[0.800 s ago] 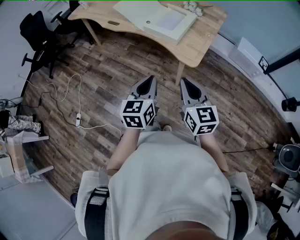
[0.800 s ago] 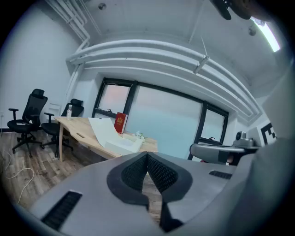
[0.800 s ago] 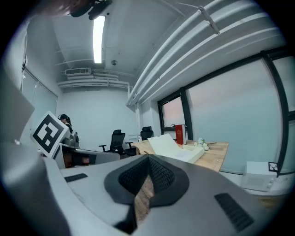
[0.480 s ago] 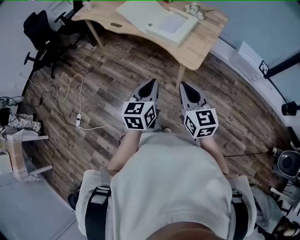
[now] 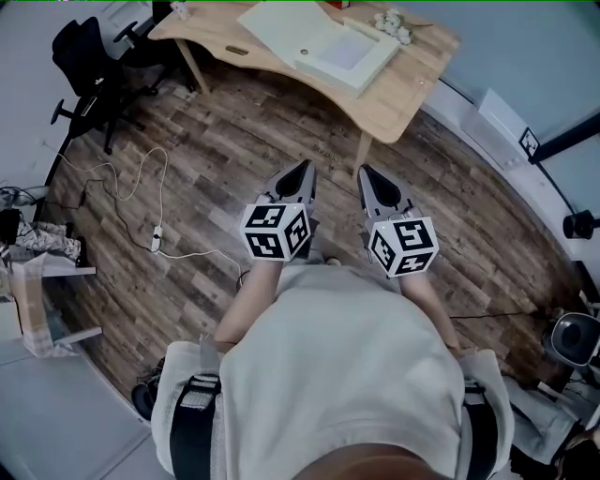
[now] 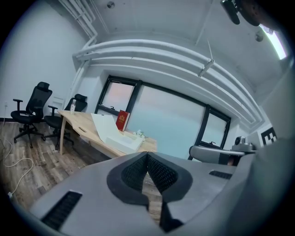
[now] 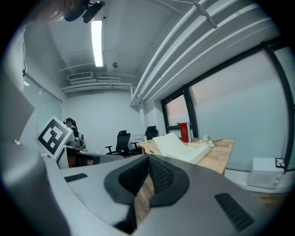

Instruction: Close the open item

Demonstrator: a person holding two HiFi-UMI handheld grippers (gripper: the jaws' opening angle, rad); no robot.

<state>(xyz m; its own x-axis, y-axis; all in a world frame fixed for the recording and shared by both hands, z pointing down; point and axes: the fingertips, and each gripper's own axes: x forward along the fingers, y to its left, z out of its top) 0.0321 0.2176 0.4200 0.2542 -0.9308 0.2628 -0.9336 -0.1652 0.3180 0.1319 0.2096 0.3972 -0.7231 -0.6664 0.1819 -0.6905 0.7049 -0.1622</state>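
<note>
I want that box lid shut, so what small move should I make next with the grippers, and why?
Probably step toward the desk first. The white box sits there with its lid raised, well beyond both grippers; the left gripper and right gripper are shut, empty, over the floor.

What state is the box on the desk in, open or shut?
Open: the box shows its inside, and its lid is tilted back behind it.

text readable: none | red book on bench, centre left of left gripper view: gold cover print too small to read | black-and-white square codes, no letters: left marker cube, right marker cube, wall tag at head view's right edge
</note>
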